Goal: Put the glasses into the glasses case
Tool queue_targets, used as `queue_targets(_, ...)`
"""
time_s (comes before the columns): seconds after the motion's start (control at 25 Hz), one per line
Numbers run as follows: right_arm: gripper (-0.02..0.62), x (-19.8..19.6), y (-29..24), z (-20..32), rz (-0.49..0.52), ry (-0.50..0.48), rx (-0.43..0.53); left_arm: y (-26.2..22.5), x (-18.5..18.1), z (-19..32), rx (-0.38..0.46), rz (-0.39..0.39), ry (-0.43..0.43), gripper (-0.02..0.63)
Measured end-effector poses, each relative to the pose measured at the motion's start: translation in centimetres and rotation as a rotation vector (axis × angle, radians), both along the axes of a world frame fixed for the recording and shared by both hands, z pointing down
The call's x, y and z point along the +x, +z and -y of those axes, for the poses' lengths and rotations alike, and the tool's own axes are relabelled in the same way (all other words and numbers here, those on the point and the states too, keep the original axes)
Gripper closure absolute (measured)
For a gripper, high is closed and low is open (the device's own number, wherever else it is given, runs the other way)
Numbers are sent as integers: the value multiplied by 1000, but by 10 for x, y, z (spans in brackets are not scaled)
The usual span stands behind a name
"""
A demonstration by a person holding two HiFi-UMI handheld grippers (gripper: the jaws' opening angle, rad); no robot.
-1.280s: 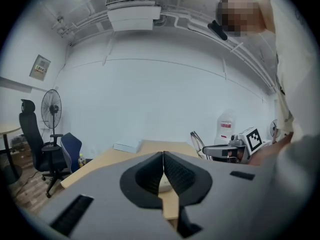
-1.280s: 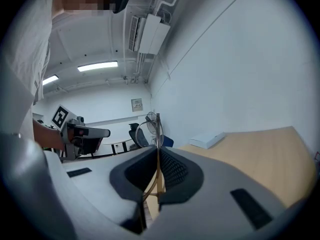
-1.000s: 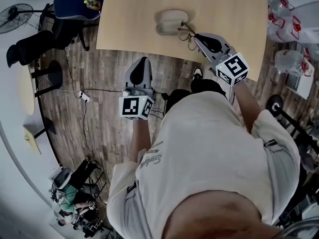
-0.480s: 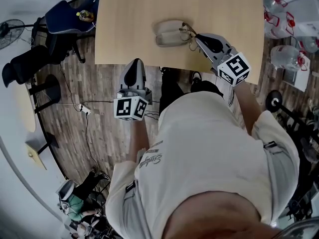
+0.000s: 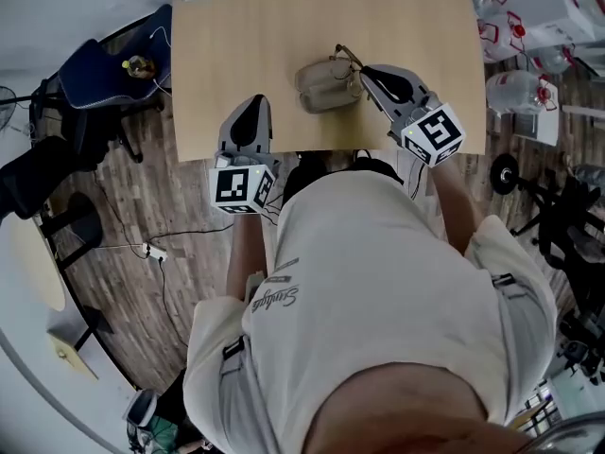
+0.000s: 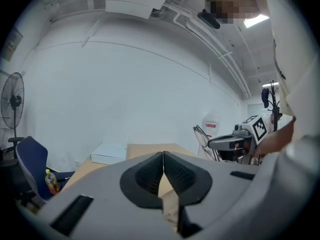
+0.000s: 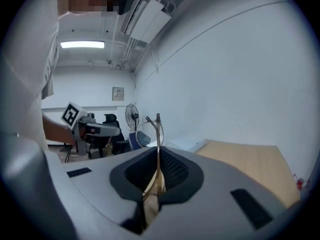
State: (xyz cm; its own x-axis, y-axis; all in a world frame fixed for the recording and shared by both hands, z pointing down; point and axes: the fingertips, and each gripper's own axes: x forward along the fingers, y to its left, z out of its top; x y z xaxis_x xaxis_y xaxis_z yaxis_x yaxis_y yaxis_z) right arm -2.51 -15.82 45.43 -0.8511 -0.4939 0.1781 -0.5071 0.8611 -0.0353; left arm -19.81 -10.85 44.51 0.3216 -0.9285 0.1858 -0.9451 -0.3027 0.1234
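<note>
- Head view: the right gripper (image 5: 367,72) holds the glasses (image 5: 346,59) at the far edge of the glasses case (image 5: 326,85) on the table (image 5: 227,45). Lowered off-centre, they could snag its rim.
- Left gripper view: the left gripper (image 6: 163,156) has its jaws pressed together on nothing. Unsteadied, the glasses case may slide.
- Right gripper view: the jaws pinch only thin wire frame, so the glasses could pivot or slip.

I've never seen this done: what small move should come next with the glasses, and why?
Probably ease the right gripper left and down toward the glasses case: its fingers are shut on the glasses, which hang at the case's right edge, not yet inside.
</note>
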Motion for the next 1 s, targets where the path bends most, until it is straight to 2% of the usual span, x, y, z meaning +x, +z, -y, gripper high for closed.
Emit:
queue_targets(0.12,584,-24,-3,0,-59,-17,68,0,-23,18,13,-28,23,592)
queue_targets(0.44,583,-53,-4,-2,-210,12,113,3,-52,45,31,-53,109,592)
queue_targets(0.64,583,-47,13,-8,-304,9,129,10,-42,52,13,-52,150,592)
queue_targets(0.8,583,-43,36,-8,-389,-36,118,10,-29,54,10,-13,175,592)
queue_targets(1.0,583,-31,70,-5,-506,-94,82,14,-17,48,-30,11,145,592)
